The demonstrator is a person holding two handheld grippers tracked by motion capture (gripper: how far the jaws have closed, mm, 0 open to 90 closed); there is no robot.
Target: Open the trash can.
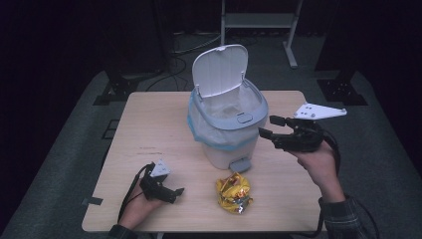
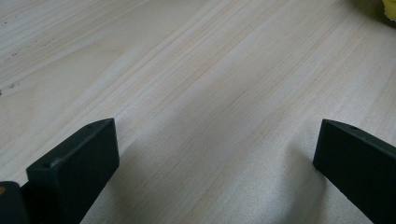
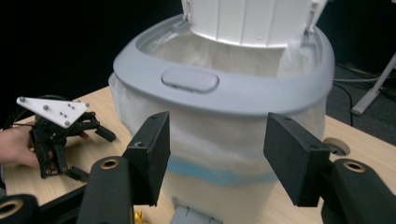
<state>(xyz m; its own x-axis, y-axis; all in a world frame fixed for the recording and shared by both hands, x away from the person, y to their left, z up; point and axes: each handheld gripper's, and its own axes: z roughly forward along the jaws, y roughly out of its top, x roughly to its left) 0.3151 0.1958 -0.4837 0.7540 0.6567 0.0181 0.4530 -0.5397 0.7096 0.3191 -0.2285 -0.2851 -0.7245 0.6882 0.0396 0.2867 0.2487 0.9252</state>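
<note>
up close, right gripper (image 1: 267,127) jaws apart and empty beside the open bin (image 1: 228,124), left gripper (image 1: 175,191) spread wide on the table (image 1: 149,129), crumpled yellow wrapper (image 1: 233,192) before the bin, bin's inside hard to make out

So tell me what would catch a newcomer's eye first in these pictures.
The white pedal bin stands mid-table with its lid flipped up and a liner bag folded over the grey rim. In front of it, near the table's front edge, lies a crumpled yellow wrapper. The right gripper hovers open beside the bin's right side, while the left gripper rests open on the wooden table.
</note>
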